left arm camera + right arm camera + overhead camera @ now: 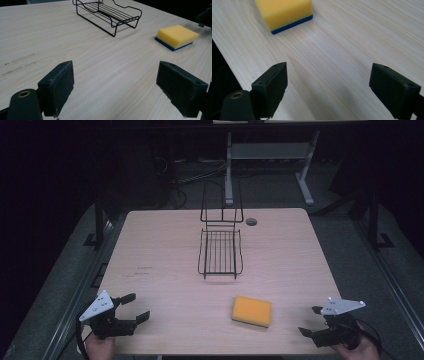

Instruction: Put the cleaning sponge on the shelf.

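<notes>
A yellow sponge (251,311) with a blue underside lies flat on the wooden table (165,245), near its front edge and right of centre. The same sponge (177,36) appears far right in the left gripper view and the sponge (285,13) sits at the top of the right gripper view. A black wire rack (220,251) stands mid-table; the rack (107,15) is empty. My left gripper (136,307) hovers open at the front left corner, jaws wide with nothing between. My right gripper (311,320) is open at the front right, well right of the sponge.
A round cable hole (251,221) sits near the table's far edge, right of the rack's upright back. Faint marks (142,271) show on the wood at left. Beyond the table, a white desk frame (270,155) and cables lie on the dark floor.
</notes>
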`<state>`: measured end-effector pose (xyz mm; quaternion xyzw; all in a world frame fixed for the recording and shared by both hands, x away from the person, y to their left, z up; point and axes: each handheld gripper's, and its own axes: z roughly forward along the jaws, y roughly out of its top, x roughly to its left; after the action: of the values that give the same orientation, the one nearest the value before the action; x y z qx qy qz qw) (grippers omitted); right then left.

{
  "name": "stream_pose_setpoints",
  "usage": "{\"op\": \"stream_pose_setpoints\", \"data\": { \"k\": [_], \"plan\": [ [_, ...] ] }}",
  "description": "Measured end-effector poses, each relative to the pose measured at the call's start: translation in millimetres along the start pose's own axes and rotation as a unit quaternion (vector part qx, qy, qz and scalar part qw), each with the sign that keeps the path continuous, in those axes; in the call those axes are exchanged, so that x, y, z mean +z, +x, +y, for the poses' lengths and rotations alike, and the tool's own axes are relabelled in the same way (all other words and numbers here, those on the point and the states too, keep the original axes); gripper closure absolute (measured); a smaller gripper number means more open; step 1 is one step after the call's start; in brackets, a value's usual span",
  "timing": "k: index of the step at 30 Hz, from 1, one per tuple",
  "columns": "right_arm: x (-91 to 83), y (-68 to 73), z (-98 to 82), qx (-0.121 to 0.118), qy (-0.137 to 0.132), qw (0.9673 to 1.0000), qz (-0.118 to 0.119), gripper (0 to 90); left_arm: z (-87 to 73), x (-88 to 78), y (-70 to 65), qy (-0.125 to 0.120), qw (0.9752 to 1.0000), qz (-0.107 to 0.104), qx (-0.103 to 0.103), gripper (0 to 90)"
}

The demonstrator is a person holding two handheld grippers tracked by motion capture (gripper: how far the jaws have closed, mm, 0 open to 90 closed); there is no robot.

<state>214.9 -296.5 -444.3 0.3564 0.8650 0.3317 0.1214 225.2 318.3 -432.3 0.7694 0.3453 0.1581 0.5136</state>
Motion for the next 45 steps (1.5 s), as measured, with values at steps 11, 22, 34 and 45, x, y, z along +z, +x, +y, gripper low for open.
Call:
{"op": "stream_pose_setpoints", "data": {
  "k": [11, 22, 34, 45],
  "plan": [
    [6.8, 2.2, 15.2, -0.021, 0.014, 0.9994, 0.022, 14.6, -1.1, -3.5, 4.6, -0.011, 0.9999, 0.002, -0.010, 14.0],
    [7.3, 1.7, 19.2, -0.026, 0.018, 0.9985, 0.044, 14.9, -1.1, -2.4, 4.9, -0.010, 0.9999, 0.001, -0.010, 14.1],
    [8.2, 1.5, 26.5, -0.035, 0.030, 0.9977, 0.050, 15.0, -0.5, -1.9, 3.6, -0.010, 0.9999, 0.000, -0.006, 14.0],
    [8.9, 3.0, 32.1, -0.048, 0.041, 0.9965, 0.055, 15.0, -0.4, -2.5, 1.2, -0.012, 0.9999, 0.004, -0.003, 14.0]
  ]
}}
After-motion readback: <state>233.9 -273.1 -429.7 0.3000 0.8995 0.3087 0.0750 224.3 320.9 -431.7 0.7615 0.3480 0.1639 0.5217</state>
